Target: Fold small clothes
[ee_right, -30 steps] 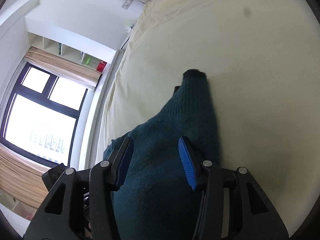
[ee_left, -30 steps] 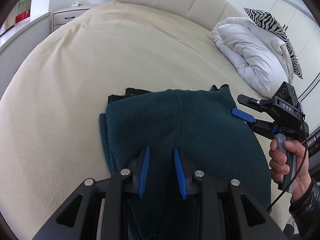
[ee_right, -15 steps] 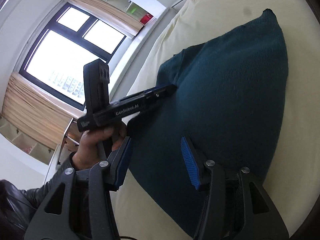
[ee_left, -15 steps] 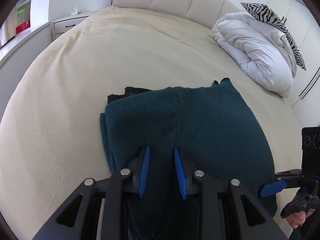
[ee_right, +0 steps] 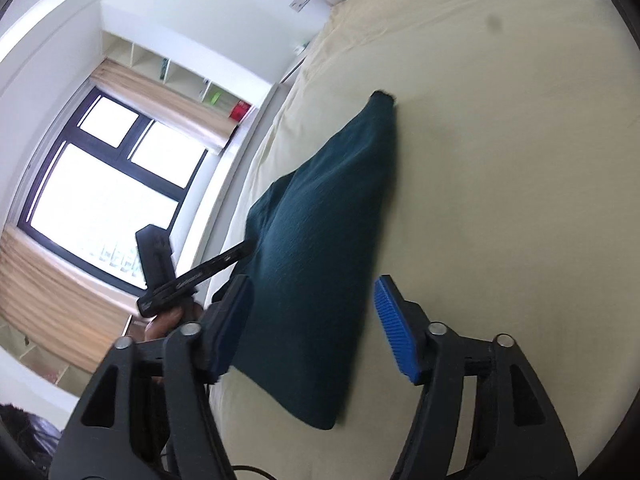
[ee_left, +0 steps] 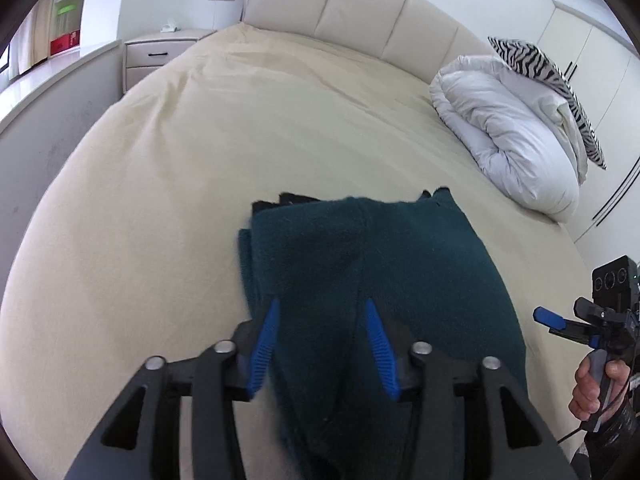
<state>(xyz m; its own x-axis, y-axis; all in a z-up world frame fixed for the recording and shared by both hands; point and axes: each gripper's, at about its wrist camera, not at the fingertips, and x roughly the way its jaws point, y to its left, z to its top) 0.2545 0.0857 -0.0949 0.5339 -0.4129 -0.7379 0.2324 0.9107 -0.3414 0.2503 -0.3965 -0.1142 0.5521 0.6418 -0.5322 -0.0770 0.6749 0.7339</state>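
A dark teal knitted garment point(ee_left: 360, 264) lies folded on the cream bed point(ee_left: 200, 120), with a black edge showing at its far end. My left gripper point(ee_left: 322, 344) is open just above its near edge, the cloth lying under and between the blue pads. My right gripper point(ee_right: 314, 328) is open and empty, hovering over the garment's point(ee_right: 320, 240) near end. The right gripper also shows at the right edge of the left wrist view point(ee_left: 560, 326), beside the garment. The left gripper shows in the right wrist view point(ee_right: 192, 276), at the garment's left side.
A white duvet point(ee_left: 508, 128) and a zebra-print pillow point(ee_left: 548, 76) lie at the bed's far right. A padded headboard point(ee_left: 360, 16) and a bedside cabinet point(ee_left: 160, 54) stand at the back. A window point(ee_right: 108, 184) and shelves are to the left.
My left gripper's jaws have spread wider and let go of the cloth. My right gripper has drawn back from the garment's far corner to its near right side, staying open.
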